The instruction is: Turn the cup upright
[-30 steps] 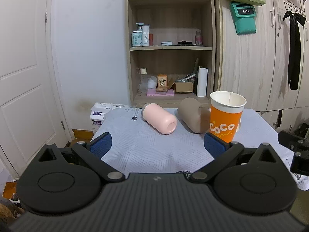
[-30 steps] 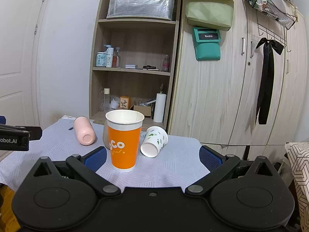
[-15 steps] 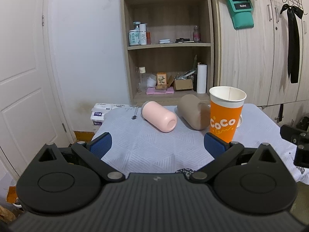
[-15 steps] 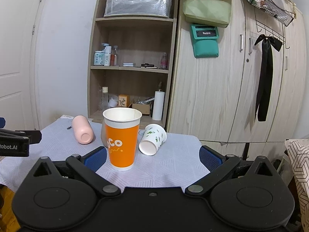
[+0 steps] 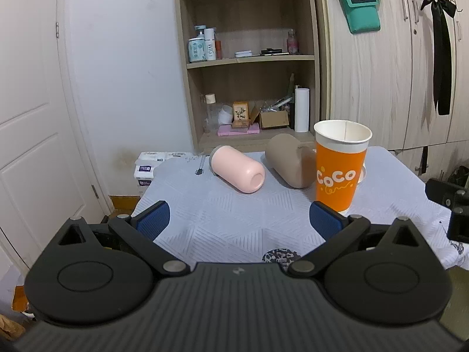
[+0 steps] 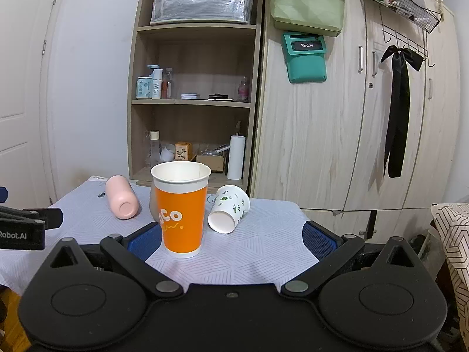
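We see white paper cup point(image 6: 228, 212) on its side on table point(image 6: 263, 252), just right of upright orange cup point(image 6: 181, 208); long axis runs back-to-front, mouth toward us. Left claw point(image 5: 239, 220) & right claw point(image 6: 231, 237) both spread wide, holding nothing, touching nothing.

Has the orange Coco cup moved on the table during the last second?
No. The orange Coco cup stands upright at the same spot beside the lying white floral cup. Only the camera view shifted slightly; neither gripper touches it.
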`<state>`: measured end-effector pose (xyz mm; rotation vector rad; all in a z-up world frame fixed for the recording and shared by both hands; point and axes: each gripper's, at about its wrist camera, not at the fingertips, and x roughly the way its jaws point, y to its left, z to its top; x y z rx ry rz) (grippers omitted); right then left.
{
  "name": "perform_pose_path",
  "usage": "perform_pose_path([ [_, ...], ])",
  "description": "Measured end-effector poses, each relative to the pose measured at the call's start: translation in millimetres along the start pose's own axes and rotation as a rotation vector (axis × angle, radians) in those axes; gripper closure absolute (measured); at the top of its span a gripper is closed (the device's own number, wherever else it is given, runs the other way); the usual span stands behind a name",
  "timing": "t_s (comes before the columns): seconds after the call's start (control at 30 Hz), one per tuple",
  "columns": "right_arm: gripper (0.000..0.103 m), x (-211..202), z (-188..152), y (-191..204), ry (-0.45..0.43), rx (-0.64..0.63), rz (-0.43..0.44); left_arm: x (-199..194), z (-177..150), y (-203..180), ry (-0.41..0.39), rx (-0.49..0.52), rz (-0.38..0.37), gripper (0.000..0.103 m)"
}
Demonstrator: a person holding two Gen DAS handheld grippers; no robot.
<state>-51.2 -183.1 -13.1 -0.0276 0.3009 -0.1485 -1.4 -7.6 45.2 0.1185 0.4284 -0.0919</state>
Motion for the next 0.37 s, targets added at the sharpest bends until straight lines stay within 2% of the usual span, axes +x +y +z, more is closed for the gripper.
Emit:
perform_pose_path([
  [0.37,0.0,1.2,-0.3,-0.2,0.004,-0.003,-0.005,-1.8,-0.4,0.0,-0.019,0.009,0.003,0.0],
])
